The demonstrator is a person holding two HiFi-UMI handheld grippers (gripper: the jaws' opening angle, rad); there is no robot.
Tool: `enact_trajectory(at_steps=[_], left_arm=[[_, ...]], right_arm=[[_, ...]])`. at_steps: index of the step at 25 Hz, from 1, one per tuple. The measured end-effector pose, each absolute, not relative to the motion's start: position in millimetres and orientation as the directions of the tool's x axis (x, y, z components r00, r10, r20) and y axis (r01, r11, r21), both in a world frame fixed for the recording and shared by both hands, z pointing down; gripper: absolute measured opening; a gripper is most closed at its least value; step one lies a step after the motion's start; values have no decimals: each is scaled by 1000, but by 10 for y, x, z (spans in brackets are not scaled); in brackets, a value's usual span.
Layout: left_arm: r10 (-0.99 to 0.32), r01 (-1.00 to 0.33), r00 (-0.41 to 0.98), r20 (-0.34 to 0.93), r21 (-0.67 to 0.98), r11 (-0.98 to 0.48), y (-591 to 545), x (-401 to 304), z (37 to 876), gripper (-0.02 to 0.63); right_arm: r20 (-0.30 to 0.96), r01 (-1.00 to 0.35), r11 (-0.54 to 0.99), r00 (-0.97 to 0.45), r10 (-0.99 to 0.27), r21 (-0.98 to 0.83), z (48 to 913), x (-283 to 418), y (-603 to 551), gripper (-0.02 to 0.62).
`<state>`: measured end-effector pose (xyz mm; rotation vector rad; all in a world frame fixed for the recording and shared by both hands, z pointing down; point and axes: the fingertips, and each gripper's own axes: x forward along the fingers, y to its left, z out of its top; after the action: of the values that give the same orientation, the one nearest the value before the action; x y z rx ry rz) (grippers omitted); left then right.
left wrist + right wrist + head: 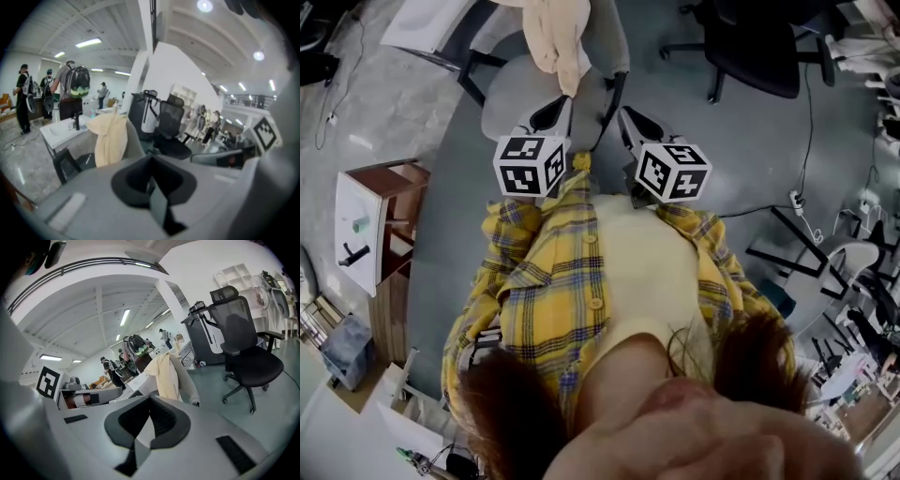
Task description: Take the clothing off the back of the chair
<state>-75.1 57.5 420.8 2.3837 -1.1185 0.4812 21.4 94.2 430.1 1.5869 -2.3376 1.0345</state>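
Cream clothing (558, 37) draped over chair back (609, 37), long axis hanging down, straight ahead, not yet touched. Left gripper (555, 111) nearer than right gripper (630, 122). Both jaws closed, empty.

The person is wearing a yellow plaid shirt (539, 281) crossed with grey-blue and white lines, fastening with round yellow buttons (596, 303) and lying open over a plain cream top (642, 272). The left gripper (555, 111) and right gripper (636, 125) are showing pale grey shells and black ribbed pads (161, 420). Each is bearing a white marker cube (530, 166) printed with black squares.
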Motion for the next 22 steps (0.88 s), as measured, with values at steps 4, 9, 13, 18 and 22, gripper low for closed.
enact_trajectory(at_steps=[4, 9, 13, 18, 22], left_arm=[[-640, -800, 589, 494, 243, -549, 339, -1010, 4220, 6], [-658, -812, 570, 493, 217, -541, 63, -1312, 4239, 6], [-654, -813, 562, 506, 192, -549, -73, -1394, 4326, 6], [-648, -815, 561, 515, 206, -541, -230, -1394, 4401, 6], [-646, -819, 556, 523, 214, -532, -386, -1349, 4484, 6]], right_arm=[[463, -864, 224, -441, -769, -451, 4279, 5, 689, 14], [465, -870, 231, -437, -770, -436, 4265, -198, 428, 14], [475, -870, 236, -443, -760, -434, 4304, -305, 345, 14], [485, -874, 228, -437, -757, -430, 4336, -302, 168, 14], [498, -869, 227, -446, -744, -439, 4412, -261, 5, 14]])
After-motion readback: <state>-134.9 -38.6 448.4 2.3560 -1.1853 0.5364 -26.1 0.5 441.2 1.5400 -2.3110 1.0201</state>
